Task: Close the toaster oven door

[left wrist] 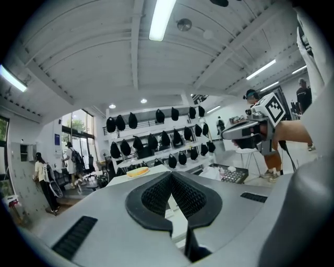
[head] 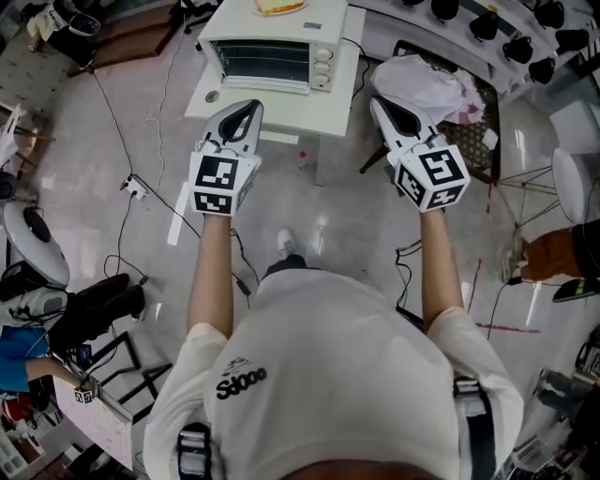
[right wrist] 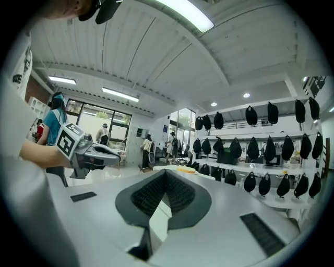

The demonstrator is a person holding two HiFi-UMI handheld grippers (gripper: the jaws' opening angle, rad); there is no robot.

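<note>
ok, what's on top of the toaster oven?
A yellowish slice, perhaps bread, lies on the toaster oven. The picture's edge cuts it off; the oven's rear top is unseen.

Black rounded objects [right wrist: 272, 112] hang in rows; a cable [head: 110, 122] crosses the glossy floor [head: 356, 225].

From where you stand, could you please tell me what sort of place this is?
Likely a lab or workshop for recording tasks: a toaster oven sits on a white table, cables trail across the glossy floor, and wall shelves hold rows of black items.
</note>
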